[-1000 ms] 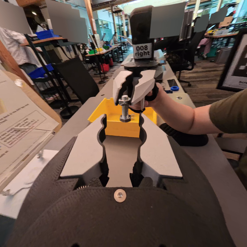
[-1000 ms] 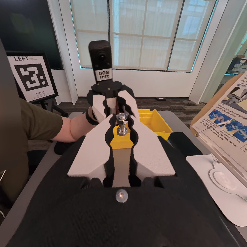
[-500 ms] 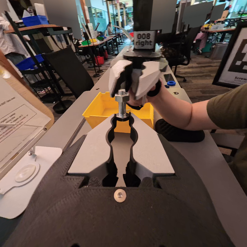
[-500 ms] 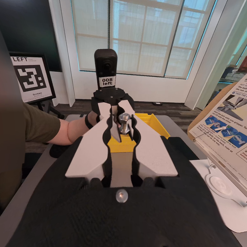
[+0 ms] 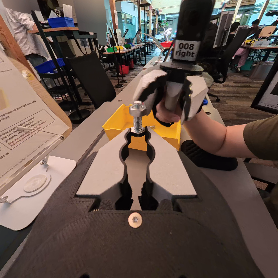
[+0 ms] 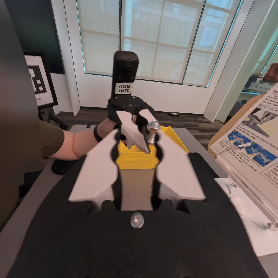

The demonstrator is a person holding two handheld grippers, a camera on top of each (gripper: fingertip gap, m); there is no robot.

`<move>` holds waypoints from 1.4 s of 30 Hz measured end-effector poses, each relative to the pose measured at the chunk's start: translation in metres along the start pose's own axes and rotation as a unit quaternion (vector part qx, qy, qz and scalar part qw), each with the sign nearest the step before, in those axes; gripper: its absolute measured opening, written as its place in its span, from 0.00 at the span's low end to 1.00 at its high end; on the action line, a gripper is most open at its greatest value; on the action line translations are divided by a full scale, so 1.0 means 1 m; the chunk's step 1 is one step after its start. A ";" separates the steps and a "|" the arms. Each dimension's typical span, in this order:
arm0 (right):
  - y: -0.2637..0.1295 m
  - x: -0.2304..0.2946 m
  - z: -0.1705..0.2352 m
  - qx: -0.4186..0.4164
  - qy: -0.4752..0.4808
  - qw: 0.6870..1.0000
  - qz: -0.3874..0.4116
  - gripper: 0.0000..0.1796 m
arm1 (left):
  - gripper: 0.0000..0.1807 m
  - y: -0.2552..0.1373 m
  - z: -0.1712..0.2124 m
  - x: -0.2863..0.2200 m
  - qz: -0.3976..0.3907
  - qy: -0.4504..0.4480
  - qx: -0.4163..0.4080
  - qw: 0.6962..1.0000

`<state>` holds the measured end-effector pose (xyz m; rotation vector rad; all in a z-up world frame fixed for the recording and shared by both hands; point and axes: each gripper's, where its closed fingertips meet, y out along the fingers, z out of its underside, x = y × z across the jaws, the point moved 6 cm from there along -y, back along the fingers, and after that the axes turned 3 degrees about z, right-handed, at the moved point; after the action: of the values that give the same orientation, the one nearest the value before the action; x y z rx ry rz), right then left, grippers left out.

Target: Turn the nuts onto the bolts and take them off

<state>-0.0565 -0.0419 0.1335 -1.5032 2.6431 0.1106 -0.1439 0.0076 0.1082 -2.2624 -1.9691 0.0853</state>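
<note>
Instruction board: white printed sheet on a tan wooden stand, left of the left gripper's fingers, on a white base on the grey desk.
Left gripper: pale grey fingers pressed in on the head end of the threaded silver steel bolt, pinching it at their very tips; the bolt stands upright above them.
Nut: silver hexagonal steel nut sits high on the shaft, just under the free end, well above the left fingertips.
Bin: yellow plastic bin lies on the desk just beyond the left fingertips, behind the bolt.
Right gripper: fingers spread wide with nothing between them; in the right wrist view the bolt shows up and to the right of the gap, close by the right-hand fingertip. Whether it touches the nut I cannot tell.
Step in hand: judged a re-grip between turns on the nut, the left gripper serving as the vice. Winding on or off cannot be told from this.
Next move calls for: bringing the spread right fingers level with the nut, centred on its flats, then closing squarely before any twist; the left pinch must hold the bolt from spinning.
</note>
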 end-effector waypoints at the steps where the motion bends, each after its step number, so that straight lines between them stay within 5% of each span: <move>1: -0.004 0.007 -0.001 0.001 -0.019 0.999 -0.033 0.00 | 0.09 -0.002 0.000 0.004 -0.011 -0.007 -0.001 1.000; 10: 0.006 -0.012 0.009 -0.015 0.059 0.998 -0.001 0.14 | 0.09 0.000 -0.005 -0.008 0.010 0.012 -0.012 1.000; 14: 0.007 -0.010 0.009 -0.023 0.056 0.998 -0.013 0.04 | 0.10 0.003 -0.004 -0.014 0.032 0.023 -0.011 0.999; 17: -0.011 -0.020 -0.001 -0.023 0.038 0.999 0.022 0.04 | 0.27 0.000 -0.009 -0.015 0.027 0.016 -0.020 0.999; 19: -0.041 -0.041 -0.004 0.033 0.024 0.995 0.095 0.04 | 0.28 -0.004 -0.012 -0.013 0.014 0.016 -0.027 0.999; 21: -0.086 -0.070 0.020 0.196 0.019 0.958 0.209 0.04 | 0.24 -0.008 -0.014 -0.014 0.018 0.017 -0.030 0.999; 24: -0.168 -0.114 0.084 0.426 0.090 0.818 0.376 0.04 | 0.20 -0.008 -0.013 -0.015 0.019 0.019 -0.015 1.000; 26: -0.204 -0.125 0.133 0.519 0.212 0.734 0.383 0.04 | 0.20 -0.004 -0.009 -0.015 0.020 0.019 0.002 1.000; 31: -0.230 -0.116 0.218 0.624 0.375 0.621 0.289 0.04 | 0.21 0.007 0.003 -0.014 0.024 0.012 0.033 0.999; 37: -0.233 -0.108 0.246 0.667 0.387 0.587 0.247 0.04 | 0.21 0.013 0.011 -0.009 0.025 0.005 0.047 0.999; 42: -0.235 -0.113 0.240 0.667 0.369 0.597 0.250 0.09 | 0.23 0.011 0.008 -0.007 0.016 0.004 0.042 0.999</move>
<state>0.2155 -0.0387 -0.0945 -0.1798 2.1071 -2.2422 -0.1356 -0.0007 0.0985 -2.2386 -1.8882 0.1590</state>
